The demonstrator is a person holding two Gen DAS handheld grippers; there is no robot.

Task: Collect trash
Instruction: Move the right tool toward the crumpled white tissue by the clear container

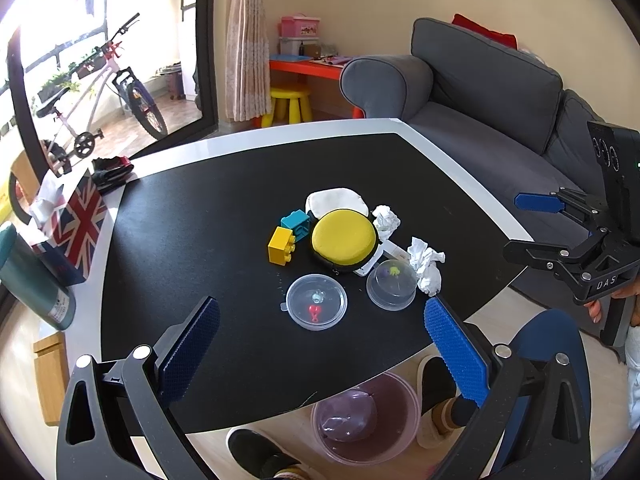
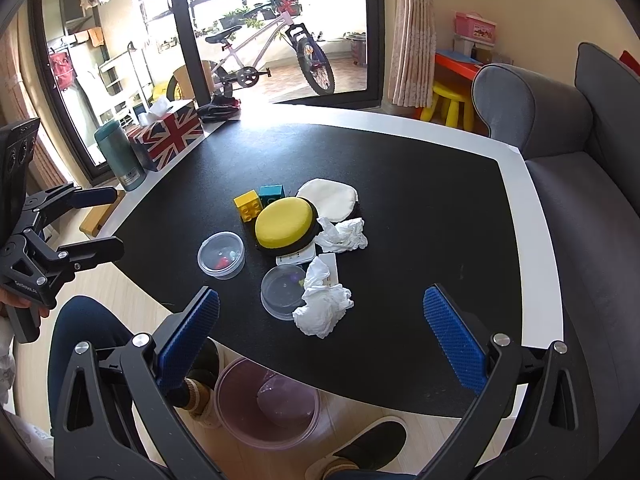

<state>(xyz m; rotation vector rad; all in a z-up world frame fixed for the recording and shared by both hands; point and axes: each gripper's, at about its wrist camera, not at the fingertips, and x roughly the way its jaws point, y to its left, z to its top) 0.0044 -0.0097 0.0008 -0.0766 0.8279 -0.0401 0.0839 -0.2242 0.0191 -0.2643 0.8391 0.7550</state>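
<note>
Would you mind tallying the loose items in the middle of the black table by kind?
Crumpled tissues: 2
Toy bricks: 2 (yellow brick, teal brick)
Clear tubs: 2
Round pads: 2 (yellow pad, white pad)
White card: 1
Total: 9

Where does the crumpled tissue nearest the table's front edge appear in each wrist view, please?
Left wrist: the crumpled tissue sits right of centre, beside the clear domed container.
Right wrist: the same tissue lies low at centre, against that container.
Shared landmark: the yellow round case, just behind it in both.
</note>
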